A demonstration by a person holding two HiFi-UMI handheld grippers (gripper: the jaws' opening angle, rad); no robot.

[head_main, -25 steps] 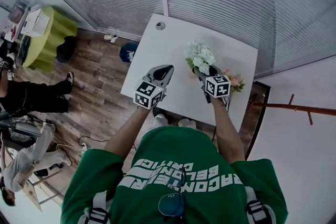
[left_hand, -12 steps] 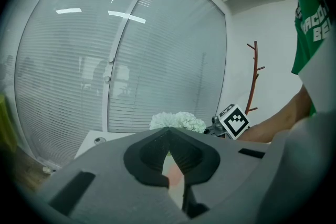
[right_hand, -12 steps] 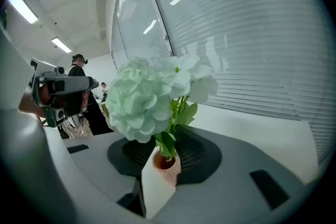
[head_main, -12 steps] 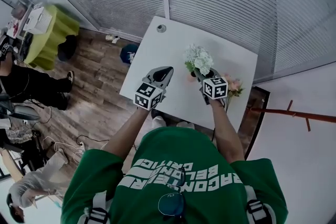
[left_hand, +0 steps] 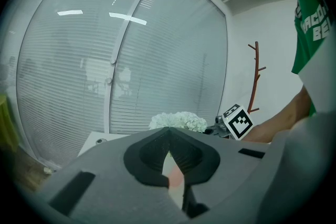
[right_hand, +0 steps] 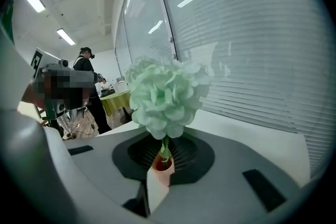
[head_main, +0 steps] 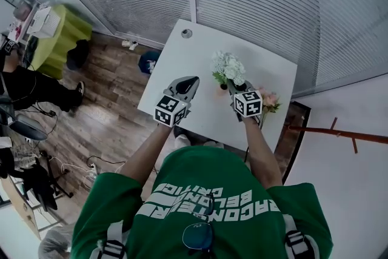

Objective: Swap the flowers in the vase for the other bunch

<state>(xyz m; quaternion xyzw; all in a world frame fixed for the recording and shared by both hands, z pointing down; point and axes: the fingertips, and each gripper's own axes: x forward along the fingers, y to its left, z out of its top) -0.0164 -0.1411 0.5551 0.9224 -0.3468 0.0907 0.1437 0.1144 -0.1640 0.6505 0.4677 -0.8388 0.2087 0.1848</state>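
A bunch of white flowers (head_main: 228, 67) stands in a small pinkish vase (right_hand: 163, 164) on the white table (head_main: 182, 63). My right gripper (head_main: 232, 87) sits just above the vase mouth. Its jaws have just been closing and now press on the green stem under the white flowers (right_hand: 165, 94). A pink bunch (head_main: 271, 99) lies on the table to the right of that hand. My left gripper (head_main: 193, 80) hovers left of the vase with its tips together and nothing held. In the left gripper view the white flowers (left_hand: 178, 121) rise beyond the left gripper (left_hand: 168, 136).
A small round fitting (head_main: 186, 33) sits near the table's far corner. Glass walls with blinds close off the back. A wooden coat stand (head_main: 339, 130) is at the right. On the floor at left are a green table (head_main: 57, 39) and a person (head_main: 24, 85).
The right jaws look narrower around the flower stem than a second ago. Both hands have kept their place. The people on the floor at left have shifted.
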